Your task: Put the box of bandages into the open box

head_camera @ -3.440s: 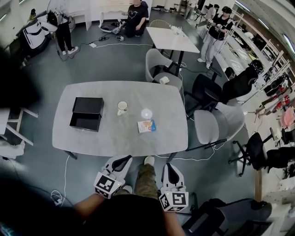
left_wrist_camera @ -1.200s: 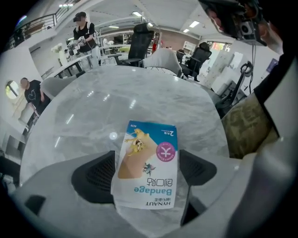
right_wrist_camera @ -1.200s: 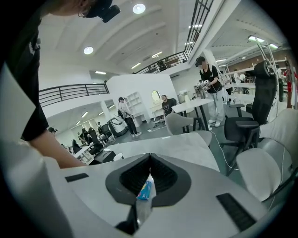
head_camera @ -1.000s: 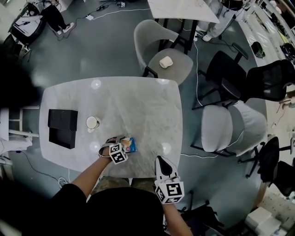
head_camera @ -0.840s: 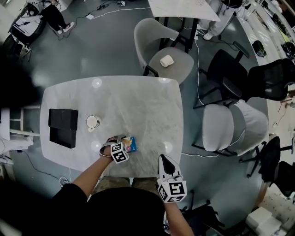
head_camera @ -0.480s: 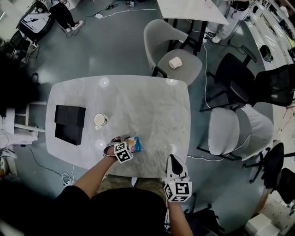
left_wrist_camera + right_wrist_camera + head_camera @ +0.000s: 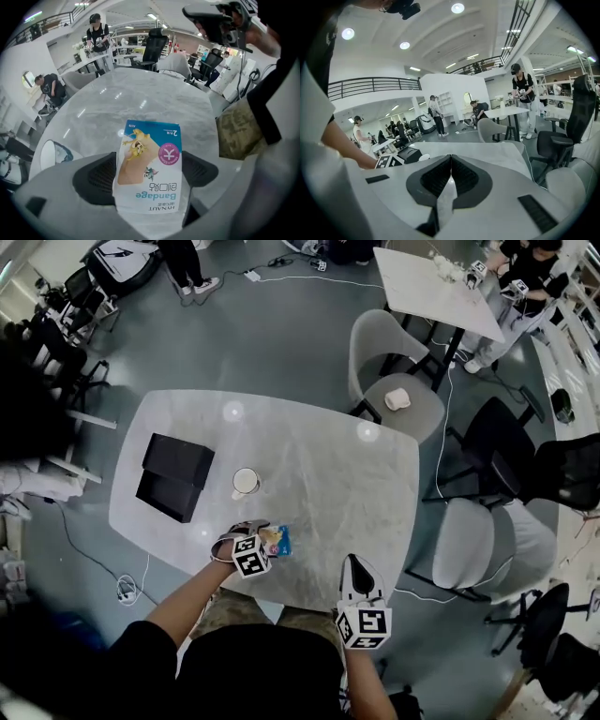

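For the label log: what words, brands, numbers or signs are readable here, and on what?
"Bandage": on the bandage box held by the left gripper, upside down there.
"HYNAUT": same box, near edge.
Its Chinese characters, pink-circle sign and corner print: not surely readable.

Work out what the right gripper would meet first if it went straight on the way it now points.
Nothing near. The right gripper, shut and empty, points across bare table. The way looks free; a grey chair past the far edge may come first, but depth is unclear.
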A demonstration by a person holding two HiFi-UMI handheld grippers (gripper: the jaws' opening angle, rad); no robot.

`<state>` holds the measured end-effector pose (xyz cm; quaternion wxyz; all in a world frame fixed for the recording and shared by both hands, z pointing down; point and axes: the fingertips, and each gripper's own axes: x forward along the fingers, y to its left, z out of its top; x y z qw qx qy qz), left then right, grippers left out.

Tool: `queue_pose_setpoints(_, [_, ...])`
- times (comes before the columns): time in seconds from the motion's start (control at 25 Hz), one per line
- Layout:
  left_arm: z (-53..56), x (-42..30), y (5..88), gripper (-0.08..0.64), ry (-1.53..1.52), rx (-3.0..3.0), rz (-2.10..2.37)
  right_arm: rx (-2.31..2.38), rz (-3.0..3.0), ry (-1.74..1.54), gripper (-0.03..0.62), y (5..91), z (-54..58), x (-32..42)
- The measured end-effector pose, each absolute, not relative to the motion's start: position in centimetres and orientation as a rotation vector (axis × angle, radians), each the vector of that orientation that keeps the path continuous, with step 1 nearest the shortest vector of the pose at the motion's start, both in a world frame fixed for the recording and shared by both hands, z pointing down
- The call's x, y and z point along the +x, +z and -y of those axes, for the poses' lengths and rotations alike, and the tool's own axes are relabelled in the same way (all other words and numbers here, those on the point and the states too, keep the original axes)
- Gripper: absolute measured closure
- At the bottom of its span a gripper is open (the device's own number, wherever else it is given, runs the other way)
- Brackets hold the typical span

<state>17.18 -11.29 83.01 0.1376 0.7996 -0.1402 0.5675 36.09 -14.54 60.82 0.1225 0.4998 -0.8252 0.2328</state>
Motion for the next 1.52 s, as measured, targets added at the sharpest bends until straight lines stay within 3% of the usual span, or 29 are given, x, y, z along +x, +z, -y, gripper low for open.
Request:
queue_pose_setpoints(0.32, [8.5, 8.8, 80.1, 0.127, 1.553, 2.358, 0.491, 1.307, 2.482, 0.543, 0.58, 58.7, 13.5, 24.2])
queue_pose_setpoints(1.0, [2.8, -10.8, 75.4, 0.127, 1.468, 2.568, 0.292, 1.485, 2.359, 0.571, 0.58, 59.0, 5.4, 1.5])
queue_pose_setpoints(1.52, [3.3, -23.1, 72.7, 0.127, 1.427, 2.584, 0.368, 1.486, 2.343, 0.533, 0.58, 57.9, 3.6, -8.4])
